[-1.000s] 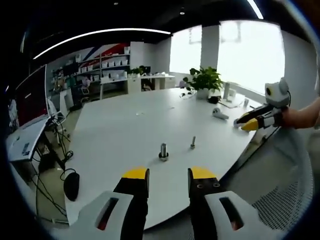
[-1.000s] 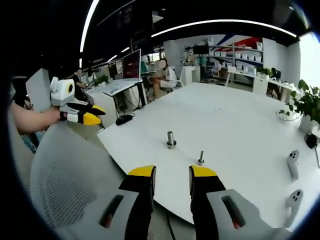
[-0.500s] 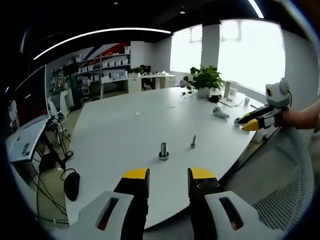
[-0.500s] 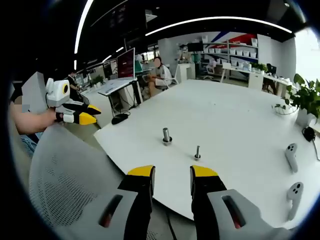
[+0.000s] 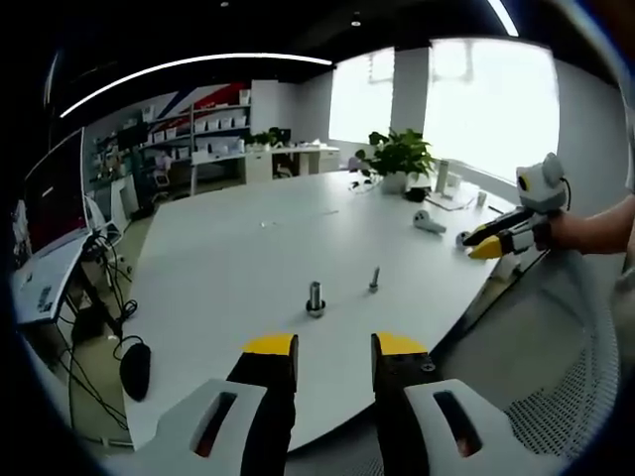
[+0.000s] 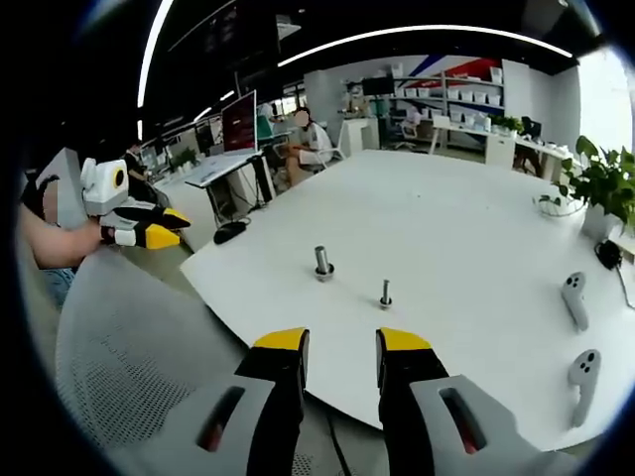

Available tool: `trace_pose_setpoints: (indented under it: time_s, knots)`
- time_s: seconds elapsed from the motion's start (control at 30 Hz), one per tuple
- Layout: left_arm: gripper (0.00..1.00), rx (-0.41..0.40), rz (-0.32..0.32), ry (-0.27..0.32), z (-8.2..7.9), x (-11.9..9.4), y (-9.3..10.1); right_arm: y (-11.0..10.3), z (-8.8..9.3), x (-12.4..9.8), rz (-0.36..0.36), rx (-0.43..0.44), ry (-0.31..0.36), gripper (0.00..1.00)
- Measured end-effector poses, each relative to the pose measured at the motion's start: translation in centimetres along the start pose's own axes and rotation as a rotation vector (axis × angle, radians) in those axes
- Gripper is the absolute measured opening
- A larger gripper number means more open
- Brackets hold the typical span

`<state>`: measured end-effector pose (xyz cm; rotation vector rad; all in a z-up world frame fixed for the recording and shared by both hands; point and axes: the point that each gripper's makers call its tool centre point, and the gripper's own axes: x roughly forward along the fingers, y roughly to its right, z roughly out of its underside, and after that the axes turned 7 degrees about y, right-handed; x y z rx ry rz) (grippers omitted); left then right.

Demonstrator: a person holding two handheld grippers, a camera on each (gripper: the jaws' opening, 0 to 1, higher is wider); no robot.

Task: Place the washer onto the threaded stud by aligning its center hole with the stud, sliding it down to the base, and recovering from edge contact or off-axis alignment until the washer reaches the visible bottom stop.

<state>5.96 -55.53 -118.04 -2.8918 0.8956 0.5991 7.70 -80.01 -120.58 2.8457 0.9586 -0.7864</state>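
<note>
Standing upright on the wide white table (image 5: 248,248) are two small metal pieces: a thin silver threaded stud (image 5: 374,281) and, near it, a thicker grey metal cylinder with a washer-like flange at its base (image 5: 316,298). Whether that flange is the washer I cannot tell. The same pair appears in the right gripper view, stud (image 6: 385,294) and cylinder (image 6: 322,264). The left gripper (image 5: 333,347) hovers short of the table edge, its yellow-tipped jaws parted with nothing between them. The right gripper (image 6: 341,343) hangs likewise, jaws apart and empty. Two white controllers (image 6: 574,300) lie further off, beside a green potted plant (image 5: 399,159). A grey mesh chair (image 6: 129,337) sits below the table edge.
</note>
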Motion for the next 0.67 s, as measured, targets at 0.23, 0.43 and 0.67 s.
trace_pose_setpoints:
  time_s: [0.23, 0.43, 0.67]
  knots:
    - [0.27, -0.034, 0.002, -0.004, 0.2, 0.1, -0.1, 0.9, 0.0, -0.3, 0.047, 0.016, 0.004, 0.29]
    - [0.27, -0.049, 0.036, 0.027, -0.4, 0.0, 0.6, 1.7, 0.7, -0.3, 0.092, 0.020, -0.032, 0.30]
    - [0.26, -0.031, 0.043, 0.039, -0.5, -0.1, 0.8, 2.2, 0.9, -0.5, 0.128, -0.001, -0.053, 0.29]
